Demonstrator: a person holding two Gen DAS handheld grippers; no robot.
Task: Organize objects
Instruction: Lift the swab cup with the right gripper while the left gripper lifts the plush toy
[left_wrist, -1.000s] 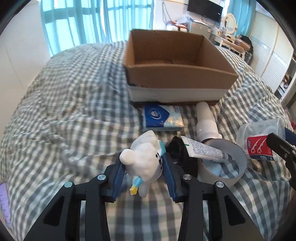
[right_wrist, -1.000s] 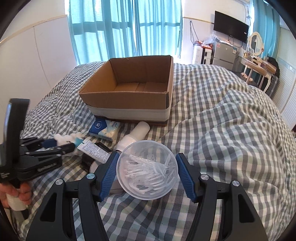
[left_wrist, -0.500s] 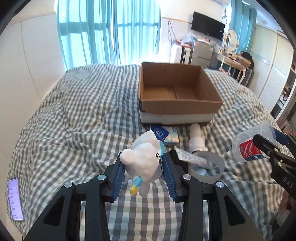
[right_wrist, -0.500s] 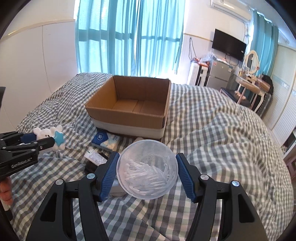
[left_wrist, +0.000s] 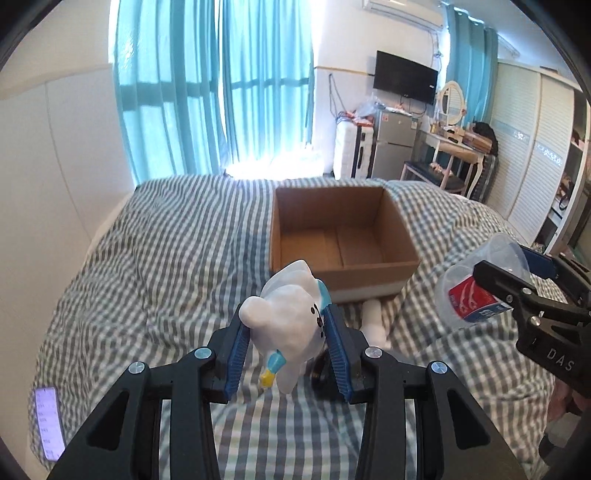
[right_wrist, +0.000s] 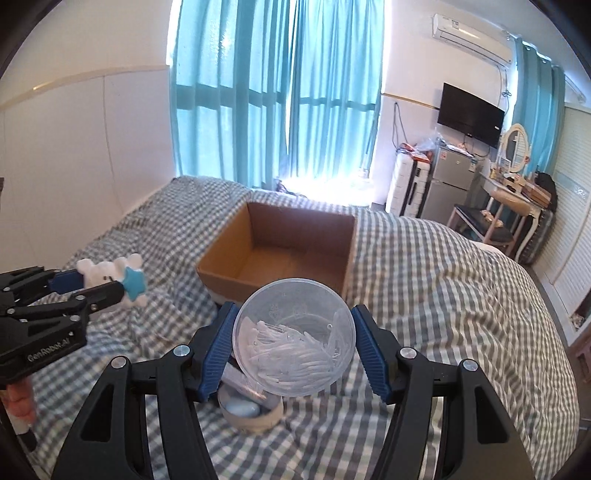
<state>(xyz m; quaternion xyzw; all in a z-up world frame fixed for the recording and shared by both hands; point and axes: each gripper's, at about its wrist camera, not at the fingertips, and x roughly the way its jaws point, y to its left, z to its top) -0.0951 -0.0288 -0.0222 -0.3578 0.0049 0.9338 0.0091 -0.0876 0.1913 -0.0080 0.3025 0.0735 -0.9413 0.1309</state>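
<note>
My left gripper (left_wrist: 286, 345) is shut on a white plush bear (left_wrist: 284, 328) with blue trim and holds it above the checked bed. It also shows at the left of the right wrist view (right_wrist: 107, 284). My right gripper (right_wrist: 293, 343) is shut on a clear round tub of floss picks (right_wrist: 295, 338); the tub with its red label shows in the left wrist view (left_wrist: 476, 284). The open, empty cardboard box (left_wrist: 340, 236) stands ahead on the bed, also in the right wrist view (right_wrist: 284, 251).
A white bottle (left_wrist: 375, 321) lies below the box front. A tape roll (right_wrist: 251, 410) with a bluish object inside sits under my right gripper. A phone (left_wrist: 46, 422) lies at the bed's left edge. Furniture stands at the far right.
Both grippers have risen well above the bed with their loads. The box now sits lower and farther in both views, and the items on the bed are mostly hidden.
</note>
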